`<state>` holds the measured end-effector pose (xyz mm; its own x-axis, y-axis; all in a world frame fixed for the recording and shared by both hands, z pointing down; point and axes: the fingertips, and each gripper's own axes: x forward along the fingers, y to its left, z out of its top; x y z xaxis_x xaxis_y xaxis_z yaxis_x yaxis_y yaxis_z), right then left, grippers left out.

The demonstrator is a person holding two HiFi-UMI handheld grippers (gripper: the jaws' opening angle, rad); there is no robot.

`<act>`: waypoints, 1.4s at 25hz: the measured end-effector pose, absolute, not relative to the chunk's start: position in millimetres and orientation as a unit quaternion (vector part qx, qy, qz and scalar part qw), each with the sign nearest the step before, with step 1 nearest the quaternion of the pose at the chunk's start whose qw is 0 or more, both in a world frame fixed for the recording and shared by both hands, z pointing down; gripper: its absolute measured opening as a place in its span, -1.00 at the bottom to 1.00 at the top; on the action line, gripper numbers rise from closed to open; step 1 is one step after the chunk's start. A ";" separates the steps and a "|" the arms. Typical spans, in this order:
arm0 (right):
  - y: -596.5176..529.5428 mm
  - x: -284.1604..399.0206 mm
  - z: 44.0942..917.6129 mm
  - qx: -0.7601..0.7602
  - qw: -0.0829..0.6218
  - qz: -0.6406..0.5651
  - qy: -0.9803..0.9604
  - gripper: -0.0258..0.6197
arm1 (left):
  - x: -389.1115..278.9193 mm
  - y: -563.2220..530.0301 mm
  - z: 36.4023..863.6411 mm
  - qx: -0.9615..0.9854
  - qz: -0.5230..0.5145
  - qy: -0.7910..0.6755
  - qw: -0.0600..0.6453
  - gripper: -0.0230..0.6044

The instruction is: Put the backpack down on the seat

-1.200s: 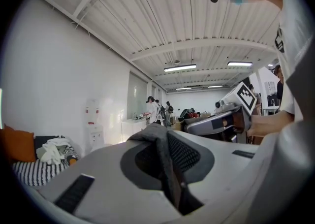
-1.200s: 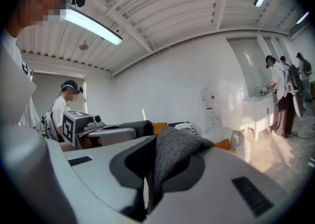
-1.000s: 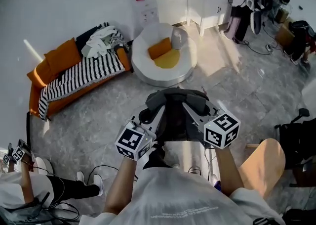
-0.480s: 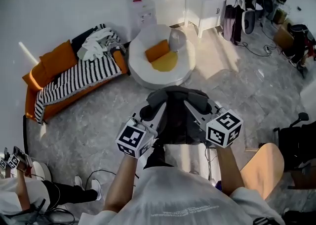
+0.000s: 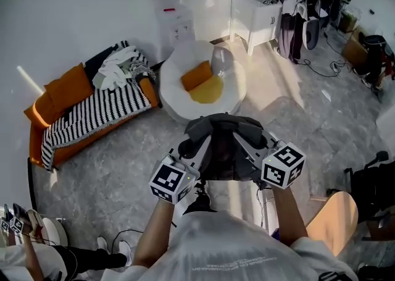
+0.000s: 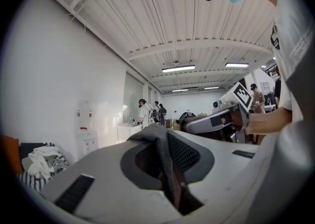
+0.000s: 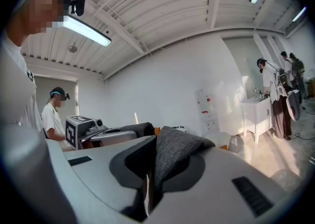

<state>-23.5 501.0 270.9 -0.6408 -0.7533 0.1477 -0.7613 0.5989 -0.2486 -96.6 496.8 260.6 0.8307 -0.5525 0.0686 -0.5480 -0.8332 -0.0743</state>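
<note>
The fingers (image 6: pixel 93 183) of the left gripper (image 5: pixel 189 149) are being clamped on a fold of the dark backpack (image 5: pixel 222 150), and those of the right gripper (image 5: pixel 249 144) on another fold. The backpack is being held up between both grippers, over the floor (image 5: pixel 111 168), near the round white seat (image 5: pixel 174 104).

Dark grey backpack (image 5: pixel 222 149) hangs above the floor (image 5: pixel 117 150) — near the round white seat (image 5: pixel 174 97), apart from it.
</note>
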 end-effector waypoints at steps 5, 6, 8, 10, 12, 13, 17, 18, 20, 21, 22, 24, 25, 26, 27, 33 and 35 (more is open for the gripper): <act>451.3 -25.6 262.1 0.429 0.006 0.145 -0.892 -0.83 | -98.8 447.7 253.8 -0.958 -0.042 0.282 0.025 -0.76; 442.1 -25.6 261.6 0.429 0.005 0.145 -0.891 -0.83 | -98.8 438.5 253.6 -0.959 -0.042 0.281 0.025 -0.76; 424.1 -25.5 261.6 0.431 0.003 0.145 -0.891 -0.83 | -98.6 420.1 254.1 -0.959 -0.043 0.279 0.026 -0.76; 405.6 -25.7 262.8 0.432 0.002 0.145 -0.890 -0.83 | -98.6 400.7 255.1 -0.959 -0.044 0.279 0.026 -0.76; 387.1 -25.8 264.4 0.432 0.002 0.147 -0.890 -0.83 | -98.7 381.7 256.3 -0.959 -0.046 0.279 0.024 -0.76; 378.3 -26.2 264.6 0.432 0.002 0.148 -0.890 -0.83 | -99.1 372.8 256.5 -0.959 -0.047 0.279 0.023 -0.76; 344.1 -30.8 263.4 0.432 0.003 0.151 -0.889 -0.83 | -103.5 338.1 255.9 -0.959 -0.050 0.278 0.021 -0.76; 336.6 -32.3 263.7 0.432 0.001 0.152 -0.889 -0.83 | -104.9 330.1 256.4 -0.959 -0.050 0.277 0.020 -0.76; 323.1 -34.6 264.3 0.431 -0.005 0.158 -0.889 -0.83 | -106.5 315.5 258.0 -0.960 -0.048 0.277 0.018 -0.76; 316.8 -35.1 264.4 0.431 -0.009 0.160 -0.888 -0.83 | -106.7 308.7 258.7 -0.960 -0.047 0.276 0.017 -0.76; 310.7 -35.6 264.8 0.431 -0.012 0.162 -0.888 -0.83 | -106.7 302.3 259.5 -0.960 -0.046 0.274 0.017 -0.76; 299.3 -36.6 266.9 0.434 -0.013 0.163 -0.886 -0.83 | -107.4 290.0 261.1 -0.961 -0.045 0.271 0.016 -0.76; 293.8 -37.1 268.1 0.435 -0.013 0.163 -0.885 -0.83 | -107.9 284.0 261.7 -0.962 -0.044 0.269 0.015 -0.76; 288.5 -37.5 269.1 0.437 -0.013 0.164 -0.884 -0.83 | -108.2 278.2 262.2 -0.963 -0.044 0.267 0.015 -0.76; 283.1 -37.7 270.0 0.439 -0.014 0.165 -0.883 -0.83 | -108.4 272.4 262.8 -0.963 -0.044 0.265 0.015 -0.76; 252.1 -38.3 270.6 0.451 -0.018 0.164 -0.877 -0.83 | -110.5 240.3 265.5 -0.966 -0.042 0.255 0.010 -0.76; 240.9 -38.2 269.4 0.455 -0.020 0.164 -0.875 -0.83 | -110.8 228.8 264.6 -0.967 -0.042 0.252 0.009 -0.76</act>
<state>-38.2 240.9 269.4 -0.5855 -0.8025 0.1147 -0.7895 0.5323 -0.3057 -110.8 228.8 264.6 0.8698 -0.4872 0.0775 -0.4857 -0.8733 -0.0384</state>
